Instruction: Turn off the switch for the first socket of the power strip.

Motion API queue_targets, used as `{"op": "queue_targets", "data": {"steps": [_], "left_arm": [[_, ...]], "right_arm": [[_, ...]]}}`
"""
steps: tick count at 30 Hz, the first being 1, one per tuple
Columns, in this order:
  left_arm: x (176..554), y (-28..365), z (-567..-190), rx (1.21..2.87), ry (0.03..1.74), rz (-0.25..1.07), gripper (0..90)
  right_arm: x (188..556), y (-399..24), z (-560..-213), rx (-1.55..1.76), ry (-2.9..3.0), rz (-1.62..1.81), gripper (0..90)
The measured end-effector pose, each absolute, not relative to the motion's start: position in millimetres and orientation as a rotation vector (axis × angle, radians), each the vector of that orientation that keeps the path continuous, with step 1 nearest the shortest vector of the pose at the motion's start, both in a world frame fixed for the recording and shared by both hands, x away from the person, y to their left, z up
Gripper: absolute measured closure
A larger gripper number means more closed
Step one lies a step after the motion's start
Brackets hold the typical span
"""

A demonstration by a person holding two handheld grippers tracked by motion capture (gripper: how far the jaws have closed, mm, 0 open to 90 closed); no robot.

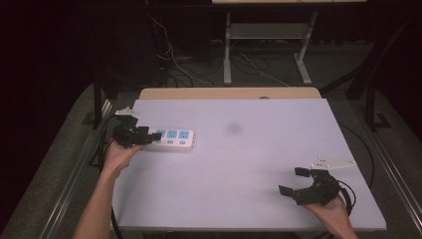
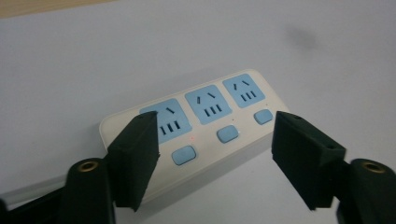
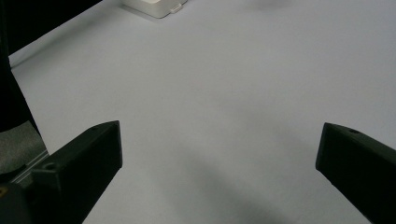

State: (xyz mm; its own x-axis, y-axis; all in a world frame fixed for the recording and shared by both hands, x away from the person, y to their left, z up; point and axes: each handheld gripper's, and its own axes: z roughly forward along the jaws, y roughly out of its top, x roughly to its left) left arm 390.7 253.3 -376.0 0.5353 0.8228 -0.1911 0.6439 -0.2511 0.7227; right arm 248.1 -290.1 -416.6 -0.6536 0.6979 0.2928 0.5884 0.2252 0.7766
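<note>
- A white power strip (image 1: pixel 171 139) lies flat on the left part of the white table (image 1: pixel 239 164), near its left edge and roughly midway between the near and far sides.
- In the left gripper view the power strip (image 2: pixel 201 126) shows three light-blue socket faces in a row, each with a small blue button below it, and a tiny red light glows beside the nearest button.
- A pale cable leaves the strip's near end and runs off toward the lower left corner of that view.
- The left gripper (image 1: pixel 142 137) sits at the strip's left end, held by the person's left hand (image 1: pixel 119 155), whose forearm comes up from the bottom edge.
- Its jaws stand apart, one on each side of the strip's near end; the left gripper (image 2: pixel 215 158) straddles the strip without closing on it, and whether either jaw touches the casing I cannot tell.
- A light three-cornered plate (image 1: pixel 127 111) stands on top of that gripper.
- The right gripper (image 1: pixel 293 181) hovers low over the near right part of the table, well apart from the strip, held by the right hand (image 1: pixel 331 214).
- Its jaws are spread wide with nothing between them; the right gripper view shows the right gripper (image 3: pixel 219 154) over bare tabletop, with a corner of the strip (image 3: pixel 156 7) far off at the top edge.
- A faint dark smudge (image 1: pixel 234 129) marks the table right of the strip.
- Beyond the table lie grey floor, loose cables (image 1: pixel 189 67) and the legs of another table (image 1: pixel 227 50).
</note>
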Motion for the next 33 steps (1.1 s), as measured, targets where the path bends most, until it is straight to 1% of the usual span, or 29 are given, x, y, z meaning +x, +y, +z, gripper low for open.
{"op": "queue_targets", "data": {"steps": [3, 7, 11, 14, 17, 33], "left_arm": [[393, 255, -378, 1.979, 1.202, 0.296, 44.3], [397, 258, -381, 1.961, 1.222, 0.275, 62.8], [401, 259, -385, 1.961, 1.248, 0.277, 78.2], [404, 260, -389, 1.957, 1.268, 0.277, 87.1], [406, 260, -392, 1.957, 1.279, 0.267, 88.9], [414, 253, -404, 2.033, 1.282, 0.229, 89.2]], "right_arm": [[248, -290, -417, 1.249, 2.363, 1.415, 0.4], [248, -291, -416, 1.253, 2.362, 1.416, 0.4], [248, -292, -416, 1.249, 2.358, 1.418, 0.4], [248, -292, -416, 1.249, 2.357, 1.418, 0.4], [248, -293, -416, 1.251, 2.357, 1.417, 0.4], [248, -294, -417, 1.252, 2.357, 1.414, 0.4]]}}
